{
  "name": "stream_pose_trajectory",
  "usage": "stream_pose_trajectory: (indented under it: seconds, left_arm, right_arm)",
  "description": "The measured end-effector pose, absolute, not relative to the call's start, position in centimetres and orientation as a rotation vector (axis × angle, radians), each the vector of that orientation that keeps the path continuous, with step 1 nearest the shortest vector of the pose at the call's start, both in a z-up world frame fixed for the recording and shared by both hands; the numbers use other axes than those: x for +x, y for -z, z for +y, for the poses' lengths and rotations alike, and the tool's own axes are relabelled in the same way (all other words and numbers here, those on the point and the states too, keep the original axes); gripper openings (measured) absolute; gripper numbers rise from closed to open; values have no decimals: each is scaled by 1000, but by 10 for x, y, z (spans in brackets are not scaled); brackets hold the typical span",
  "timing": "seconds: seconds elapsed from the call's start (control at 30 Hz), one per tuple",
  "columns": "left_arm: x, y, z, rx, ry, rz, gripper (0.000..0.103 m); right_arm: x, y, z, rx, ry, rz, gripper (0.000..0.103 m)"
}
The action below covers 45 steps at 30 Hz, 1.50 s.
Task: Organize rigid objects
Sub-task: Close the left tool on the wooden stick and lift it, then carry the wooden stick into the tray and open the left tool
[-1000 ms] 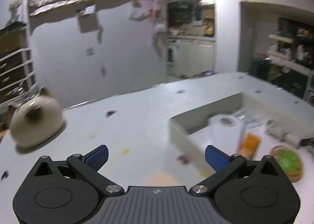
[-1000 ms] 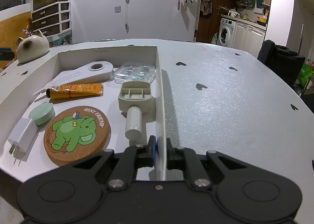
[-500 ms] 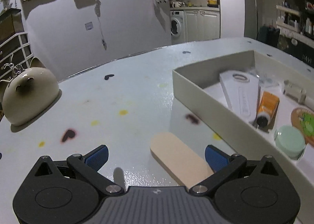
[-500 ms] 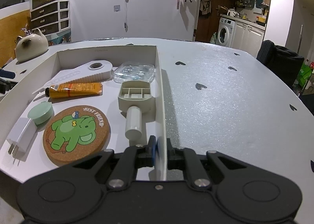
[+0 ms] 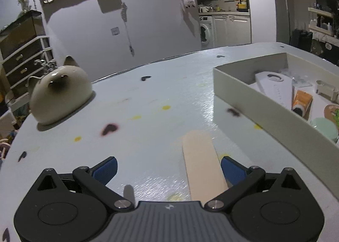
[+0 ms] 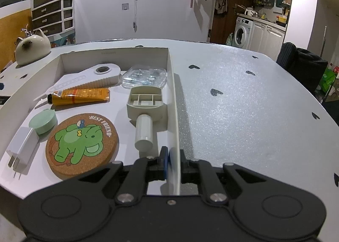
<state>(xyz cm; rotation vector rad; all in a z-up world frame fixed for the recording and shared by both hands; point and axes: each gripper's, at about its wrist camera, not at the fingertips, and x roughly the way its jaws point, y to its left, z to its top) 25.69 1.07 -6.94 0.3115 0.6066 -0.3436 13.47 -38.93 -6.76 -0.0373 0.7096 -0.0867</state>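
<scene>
**Left gripper lined up on a flat stick while the right steadied the box**

The right gripper (image 6: 172, 160) was clenched on the right-hand wall of the white box (image 6: 172, 102), near its near corner, the thin wall pinched between the two pads. Inside the box lay a cork coaster (image 6: 81, 145), an orange tube (image 6: 79, 96), a green round tin (image 6: 43, 121), a white plug (image 6: 22, 150), a grey handled piece (image 6: 145, 112), a clear packet (image 6: 144, 76) and a white flat tool (image 6: 93, 76).

The left gripper (image 5: 168, 170) stood released, its blue pads wide apart and low over the table (image 5: 148, 119). A pale flat stick (image 5: 201, 165) lay on the table just outside the box's left wall, between the pads but close to the right-hand one and not touched by either. A ceramic cat ornament (image 5: 60, 93) sat far off to the left.

The step in hand looked like the pickup of the stick, the last loose piece near the box. The next move would call for centring the stick between the pads and squeezing its long edges. Being thin and flat against the table, it could slip from the pads.
</scene>
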Motion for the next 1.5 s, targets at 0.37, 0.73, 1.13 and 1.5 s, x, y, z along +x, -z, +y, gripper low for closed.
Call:
stream_pose_trajectory:
  seconds: [0.37, 0.73, 1.13, 1.5]
  left_arm:
    - [252, 74, 27, 229, 365, 615, 71]
    - [245, 69, 21, 144, 359, 669, 36]
    - [202, 50, 27, -291, 277, 662, 35]
    - [156, 7, -39, -445, 347, 631, 35]
  right_arm:
    - [136, 67, -386, -41, 104, 717, 12]
    - [131, 70, -389, -44, 84, 691, 11]
    - [129, 69, -390, -71, 46, 686, 10]
    - [129, 69, -393, -76, 23, 681, 10]
